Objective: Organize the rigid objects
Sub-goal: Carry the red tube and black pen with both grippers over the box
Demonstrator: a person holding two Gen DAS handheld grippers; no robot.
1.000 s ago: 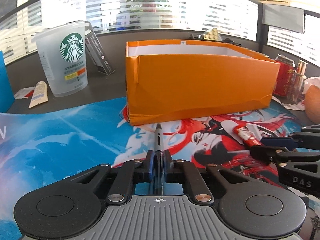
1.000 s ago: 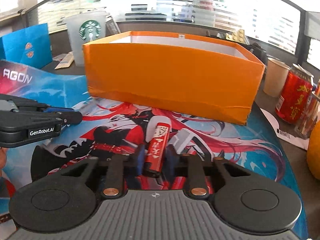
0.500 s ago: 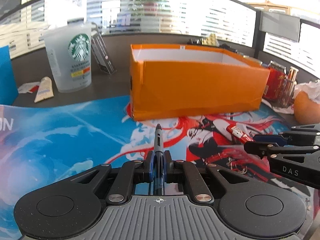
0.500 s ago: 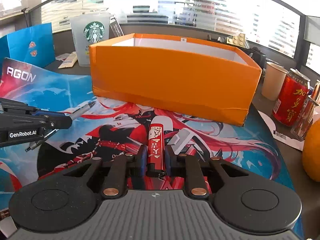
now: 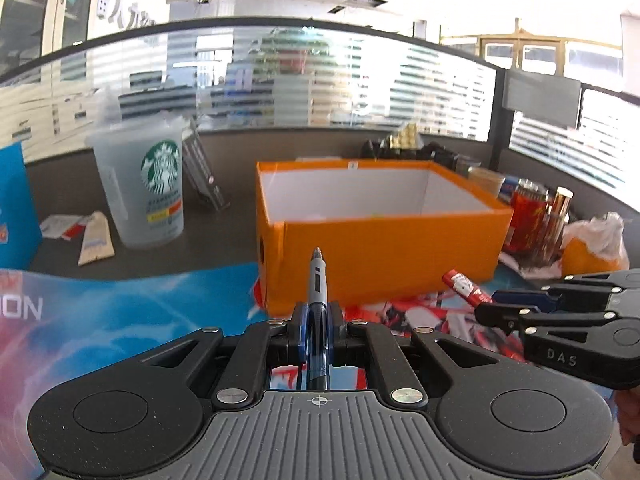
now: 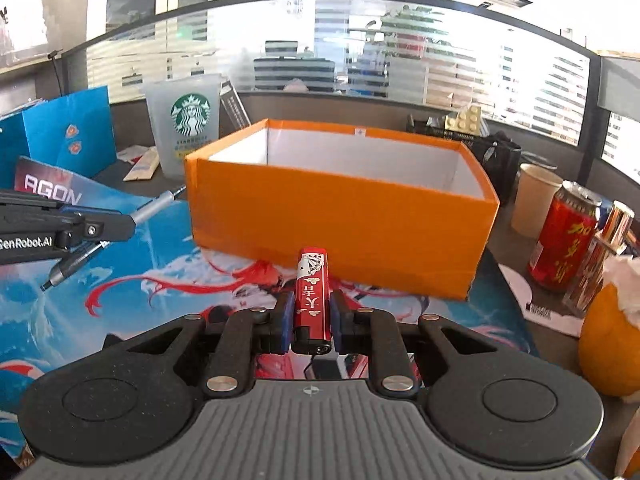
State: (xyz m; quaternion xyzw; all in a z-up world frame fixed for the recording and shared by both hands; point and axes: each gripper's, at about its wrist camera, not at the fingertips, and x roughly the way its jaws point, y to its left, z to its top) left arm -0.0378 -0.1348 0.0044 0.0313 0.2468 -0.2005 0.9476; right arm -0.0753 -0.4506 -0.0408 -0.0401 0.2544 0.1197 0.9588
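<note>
Orange cardboard box [image 5: 384,264], white inside and open at the top, ahead of both grippers on a glossy printed desk mat [image 6: 152,272]. Left gripper [image 5: 317,322] clamped tight on a slim pen [image 5: 317,280], smooth plastic barrel pointing forward at the near box wall, tip level with that wall and apart from it. Right gripper [image 6: 311,312] closed on a red lighter [image 6: 312,292], flat-sided, hard, glossy, printed with playing cards and characters, held lengthwise between the blue pads [image 6: 285,318]. Both items off the mat, neither over the opening yet. Probably best done one at a time: raise well above the stiff rim, carry forward until fully over the white floor, lower, then release gently. Smooth round barrel likely to roll or pivot in the grip, so worth keeping level. Lighter likely to clatter if dropped from high. Nearby, a frosted Starbucks cup [image 5: 140,188] left of the box and a red drink can [image 6: 564,236] to its right, both well apart from the path.
</note>
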